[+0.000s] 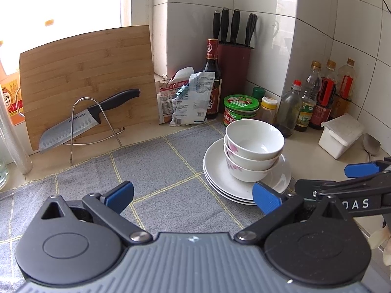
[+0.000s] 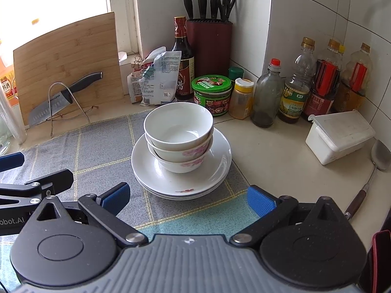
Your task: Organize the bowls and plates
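Nearest, the left gripper (image 1: 193,195) and the right gripper (image 2: 188,195) are held with jaws spread wide, nothing between them. Just beyond, three nested bowls (image 2: 178,131) are stacked on three plates (image 2: 215,171), placed at the checked cloth (image 2: 97,146) edge. Behind, bottles (image 2: 293,92) are lined along the wall.

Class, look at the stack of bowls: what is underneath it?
The stack of bowls sits on a pile of white plates, about three by their rims, lying on the grey checked cloth. The plates' centres are covered.
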Demonstrator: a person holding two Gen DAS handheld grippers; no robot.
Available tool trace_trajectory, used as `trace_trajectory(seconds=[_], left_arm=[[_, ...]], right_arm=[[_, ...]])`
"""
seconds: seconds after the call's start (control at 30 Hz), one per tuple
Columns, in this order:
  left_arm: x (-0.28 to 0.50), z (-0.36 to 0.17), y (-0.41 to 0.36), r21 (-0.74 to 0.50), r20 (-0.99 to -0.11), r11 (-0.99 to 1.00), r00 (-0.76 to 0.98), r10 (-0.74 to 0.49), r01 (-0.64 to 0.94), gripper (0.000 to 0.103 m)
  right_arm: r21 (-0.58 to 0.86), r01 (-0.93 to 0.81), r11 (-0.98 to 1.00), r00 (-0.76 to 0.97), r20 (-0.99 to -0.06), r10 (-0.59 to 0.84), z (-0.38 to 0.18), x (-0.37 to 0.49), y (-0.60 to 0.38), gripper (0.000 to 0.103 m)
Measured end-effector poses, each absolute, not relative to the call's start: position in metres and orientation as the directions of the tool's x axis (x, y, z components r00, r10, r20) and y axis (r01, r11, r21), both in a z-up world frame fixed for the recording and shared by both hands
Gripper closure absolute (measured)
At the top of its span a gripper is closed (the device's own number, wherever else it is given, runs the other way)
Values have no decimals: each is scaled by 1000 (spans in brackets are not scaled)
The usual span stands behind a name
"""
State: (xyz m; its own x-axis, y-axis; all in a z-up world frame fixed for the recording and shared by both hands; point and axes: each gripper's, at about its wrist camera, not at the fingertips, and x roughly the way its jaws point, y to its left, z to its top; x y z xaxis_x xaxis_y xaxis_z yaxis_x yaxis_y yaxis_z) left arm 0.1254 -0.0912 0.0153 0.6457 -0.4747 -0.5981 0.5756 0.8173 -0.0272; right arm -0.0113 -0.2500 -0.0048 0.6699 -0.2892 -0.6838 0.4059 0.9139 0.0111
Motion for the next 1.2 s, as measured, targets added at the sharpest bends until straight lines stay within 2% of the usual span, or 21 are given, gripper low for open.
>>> trace_trajectory(seconds=[1.2], left_arm=[[123, 18, -93, -21, -601, 818, 646, -470, 575, 1]], right_arm=[[-17, 404, 914, 659, -688, -304, -1, -13, -250, 0]])
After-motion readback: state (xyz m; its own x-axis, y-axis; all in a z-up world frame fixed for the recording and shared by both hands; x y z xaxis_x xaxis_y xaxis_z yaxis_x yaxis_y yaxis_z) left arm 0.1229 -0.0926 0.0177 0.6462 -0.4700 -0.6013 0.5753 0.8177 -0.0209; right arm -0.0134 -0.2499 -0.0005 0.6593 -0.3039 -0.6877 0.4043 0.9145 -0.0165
